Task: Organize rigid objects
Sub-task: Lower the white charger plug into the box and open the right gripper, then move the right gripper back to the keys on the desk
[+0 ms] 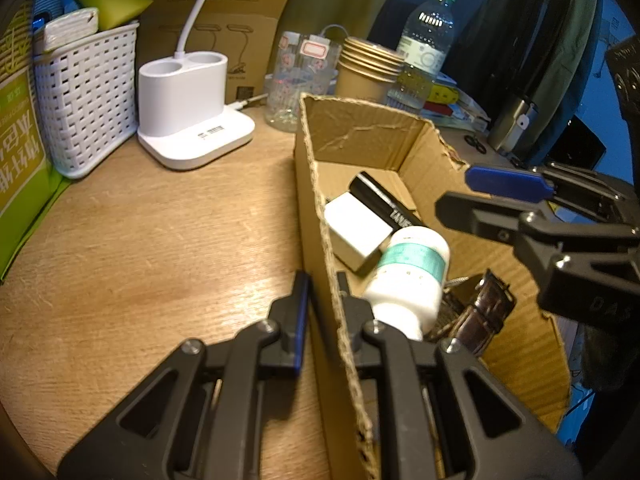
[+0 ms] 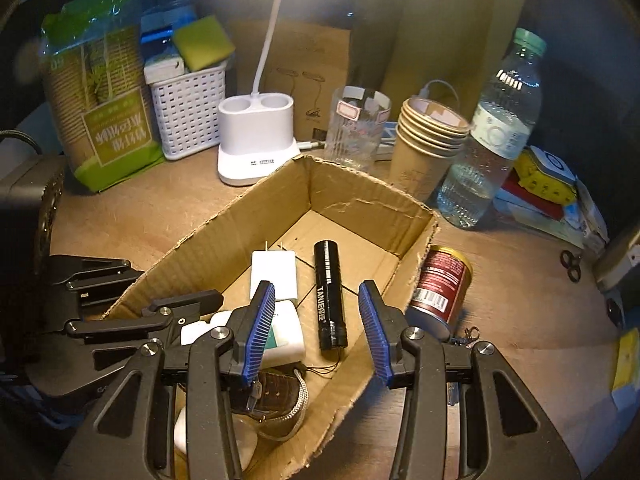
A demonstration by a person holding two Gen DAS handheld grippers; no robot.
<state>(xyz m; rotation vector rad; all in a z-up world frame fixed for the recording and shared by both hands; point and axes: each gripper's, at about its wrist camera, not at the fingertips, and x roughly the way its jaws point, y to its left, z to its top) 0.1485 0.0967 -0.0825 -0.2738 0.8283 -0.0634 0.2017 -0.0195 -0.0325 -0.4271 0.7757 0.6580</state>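
Wood desk [image 1: 140, 240], dim cluttered corner. Left tongs [image 1: 324, 292] pinch box [image 1: 360, 128] wall. Right tongs [image 2: 318, 328] part-open, empty, above box; can [image 2: 442, 284] beside box.

Wooden table [image 2: 520, 340] carries cardboard box [image 2: 360, 204], red can [image 2: 442, 280], lamp base [image 2: 256, 140].
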